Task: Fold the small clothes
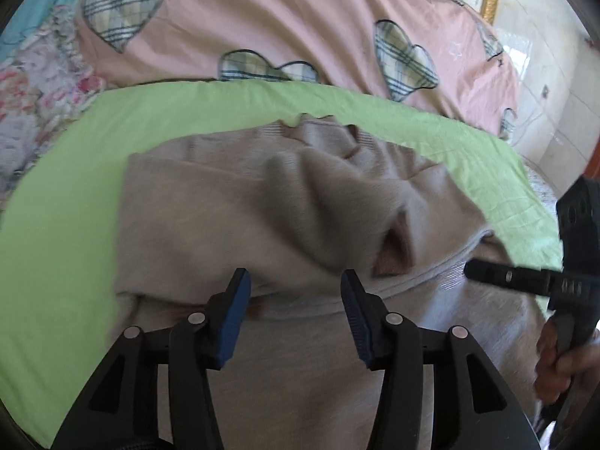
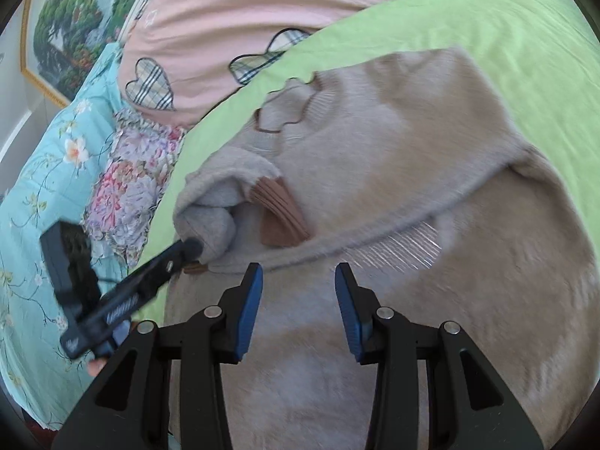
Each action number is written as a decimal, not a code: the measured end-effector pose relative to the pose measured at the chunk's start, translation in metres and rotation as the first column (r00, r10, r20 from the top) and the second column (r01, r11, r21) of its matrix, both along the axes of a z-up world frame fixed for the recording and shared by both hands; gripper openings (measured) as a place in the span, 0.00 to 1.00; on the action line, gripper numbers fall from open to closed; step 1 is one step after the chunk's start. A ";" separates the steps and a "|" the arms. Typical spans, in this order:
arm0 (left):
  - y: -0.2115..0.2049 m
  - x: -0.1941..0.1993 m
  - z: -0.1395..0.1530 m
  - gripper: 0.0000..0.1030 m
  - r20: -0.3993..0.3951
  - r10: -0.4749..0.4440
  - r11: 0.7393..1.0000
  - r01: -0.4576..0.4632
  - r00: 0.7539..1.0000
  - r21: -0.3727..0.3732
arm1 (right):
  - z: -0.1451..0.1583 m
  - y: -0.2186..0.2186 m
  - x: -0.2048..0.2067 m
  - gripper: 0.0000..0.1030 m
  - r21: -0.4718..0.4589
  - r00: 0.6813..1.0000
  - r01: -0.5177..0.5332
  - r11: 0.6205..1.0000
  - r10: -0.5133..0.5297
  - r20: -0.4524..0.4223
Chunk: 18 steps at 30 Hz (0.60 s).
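A beige knitted sweater (image 1: 232, 202) lies spread on a green sheet (image 1: 67, 172), its neck towards the far side. One sleeve with a brown ribbed cuff (image 2: 279, 213) is folded over the body. My left gripper (image 1: 296, 292) hovers low over the sweater's middle, open, with only the cloth below showing between the blue pads (image 1: 234, 318). My right gripper (image 2: 298, 281) is also open, just above the body near a seam and holding nothing. In the left wrist view the right gripper (image 1: 487, 277) reaches in from the right edge. The left gripper (image 2: 189, 249) shows beside the bunched sleeve.
A pink quilt with plaid hearts (image 1: 300, 26) is heaped behind the sheet. Floral bedding (image 2: 127, 187) and a turquoise cover (image 2: 41, 195) lie to one side. A gold-framed picture (image 2: 63, 37) leans at the back. Pale floor tiles (image 1: 543, 86) show past the bed's edge.
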<state>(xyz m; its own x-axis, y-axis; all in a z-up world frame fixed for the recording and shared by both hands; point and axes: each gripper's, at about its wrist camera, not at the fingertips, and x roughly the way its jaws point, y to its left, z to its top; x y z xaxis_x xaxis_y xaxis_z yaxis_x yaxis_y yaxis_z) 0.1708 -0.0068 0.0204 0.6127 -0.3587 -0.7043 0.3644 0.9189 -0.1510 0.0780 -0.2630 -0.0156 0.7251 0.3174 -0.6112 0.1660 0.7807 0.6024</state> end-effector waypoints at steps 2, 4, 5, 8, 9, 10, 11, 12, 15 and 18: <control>0.023 -0.001 -0.002 0.51 0.018 0.058 0.998 -0.059 0.998 0.039 | 0.002 0.005 0.013 0.40 -0.051 1.000 -0.009 0.999 0.009 -0.006; 0.045 0.003 -0.008 0.53 0.014 0.121 0.990 -0.121 0.993 0.071 | 0.001 0.009 0.028 0.40 -0.097 1.000 -0.024 0.995 0.022 -0.019; 0.056 0.009 -0.013 0.53 -0.004 0.157 0.984 -0.156 0.988 0.087 | -0.001 0.011 0.036 0.40 -0.118 0.999 -0.034 0.992 0.031 -0.030; 0.083 0.024 -0.028 0.53 -0.056 0.246 0.964 -0.238 0.968 0.116 | -0.007 0.019 0.057 0.40 -0.171 0.996 -0.075 0.982 0.065 -0.064; 0.086 0.028 -0.032 0.53 -0.066 0.259 0.960 -0.249 0.964 0.129 | -0.010 0.023 0.065 0.40 -0.195 0.994 -0.087 0.977 0.074 -0.075; 0.088 0.034 -0.037 0.52 -0.077 0.269 0.955 -0.256 0.960 0.149 | -0.013 0.024 0.070 0.40 -0.210 0.993 -0.096 0.973 0.080 -0.084; 0.088 0.041 -0.042 0.52 -0.088 0.277 0.951 -0.260 0.957 0.165 | -0.015 0.027 0.075 0.40 -0.226 0.992 -0.102 0.969 0.084 -0.089; 0.087 0.048 -0.046 0.52 -0.100 0.276 0.951 -0.257 0.956 0.171 | -0.017 0.029 0.080 0.40 -0.244 0.992 -0.108 0.964 0.088 -0.090; 0.084 0.058 -0.050 0.54 -0.085 0.298 0.940 -0.277 0.951 0.199 | -0.013 0.033 0.086 0.10 -0.298 0.991 -0.124 0.946 0.103 -0.085; 0.085 0.067 -0.048 0.51 -0.067 0.352 0.919 -0.331 0.934 0.214 | 0.014 0.025 0.078 0.09 -0.426 0.998 -0.058 0.903 0.053 -0.024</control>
